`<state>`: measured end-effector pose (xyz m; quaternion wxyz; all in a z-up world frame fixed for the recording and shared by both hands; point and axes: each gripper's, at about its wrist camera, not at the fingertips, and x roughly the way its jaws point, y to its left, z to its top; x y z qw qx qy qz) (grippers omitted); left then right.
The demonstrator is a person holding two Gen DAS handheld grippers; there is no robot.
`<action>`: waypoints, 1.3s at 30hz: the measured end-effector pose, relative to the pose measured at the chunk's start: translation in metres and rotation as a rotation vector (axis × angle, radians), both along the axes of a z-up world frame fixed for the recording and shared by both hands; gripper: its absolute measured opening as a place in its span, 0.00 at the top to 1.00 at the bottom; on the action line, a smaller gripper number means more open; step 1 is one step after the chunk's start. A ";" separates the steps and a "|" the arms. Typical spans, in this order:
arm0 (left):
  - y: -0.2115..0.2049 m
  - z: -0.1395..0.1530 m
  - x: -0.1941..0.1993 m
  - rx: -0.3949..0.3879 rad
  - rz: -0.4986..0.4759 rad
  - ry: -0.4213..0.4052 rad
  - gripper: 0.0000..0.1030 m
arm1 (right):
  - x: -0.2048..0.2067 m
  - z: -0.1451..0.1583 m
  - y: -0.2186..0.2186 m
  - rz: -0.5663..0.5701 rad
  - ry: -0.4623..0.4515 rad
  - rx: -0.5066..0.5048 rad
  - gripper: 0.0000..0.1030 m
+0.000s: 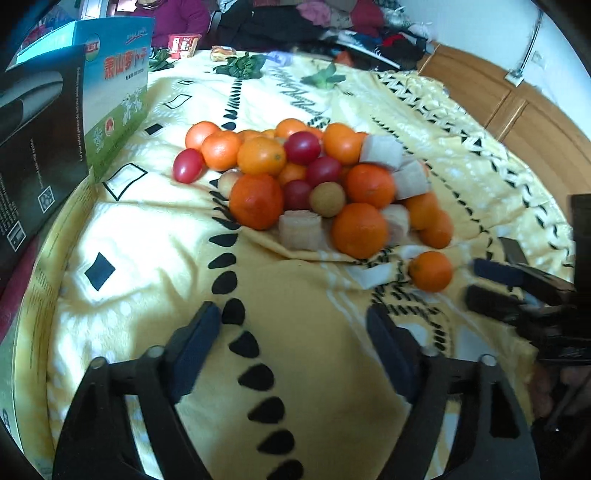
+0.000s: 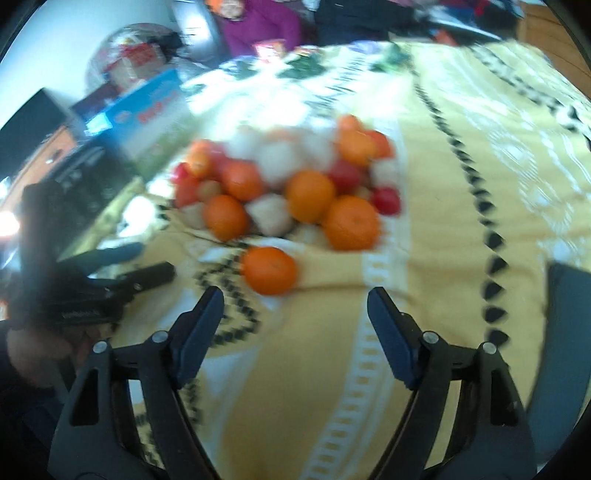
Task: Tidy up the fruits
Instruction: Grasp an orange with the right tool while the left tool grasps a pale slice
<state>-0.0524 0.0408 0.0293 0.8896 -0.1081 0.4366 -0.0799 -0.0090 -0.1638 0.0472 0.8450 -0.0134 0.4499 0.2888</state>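
A pile of fruit [image 1: 314, 184] lies on the yellow patterned blanket [image 1: 147, 240]: oranges, red cherry tomatoes [image 1: 188, 165], a tan round fruit [image 1: 328, 198] and pale cut chunks [image 1: 299, 229]. One orange [image 1: 430, 271] sits apart at the near right of the pile. My left gripper [image 1: 291, 310] hovers open short of the pile, nothing between its fingers. My right gripper [image 1: 476, 282] comes in from the right edge, close to the lone orange. In the blurred right wrist view the lone orange [image 2: 269, 271] lies just beyond my open right gripper [image 2: 294, 293]; the left gripper [image 2: 155, 260] is at the left.
A blue-green box [image 1: 114, 92] and a black box [image 1: 33, 155] stand at the blanket's left edge. Leafy greens [image 1: 242, 66] and a snack packet [image 1: 183, 46] lie at the far side, where a person in purple [image 1: 173, 18] sits. Wooden furniture [image 1: 517, 110] borders the right.
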 end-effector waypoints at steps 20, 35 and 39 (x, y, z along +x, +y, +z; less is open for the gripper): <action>-0.012 -0.003 0.051 -0.084 0.025 0.023 0.60 | -0.001 -0.015 0.008 0.004 0.034 0.004 0.61; -0.015 0.021 0.043 -0.037 0.016 -0.098 0.70 | -0.011 0.009 0.017 0.006 -0.022 0.013 0.61; -0.001 0.064 0.016 0.005 0.050 -0.173 0.70 | -0.015 0.034 0.027 0.010 -0.068 0.014 0.61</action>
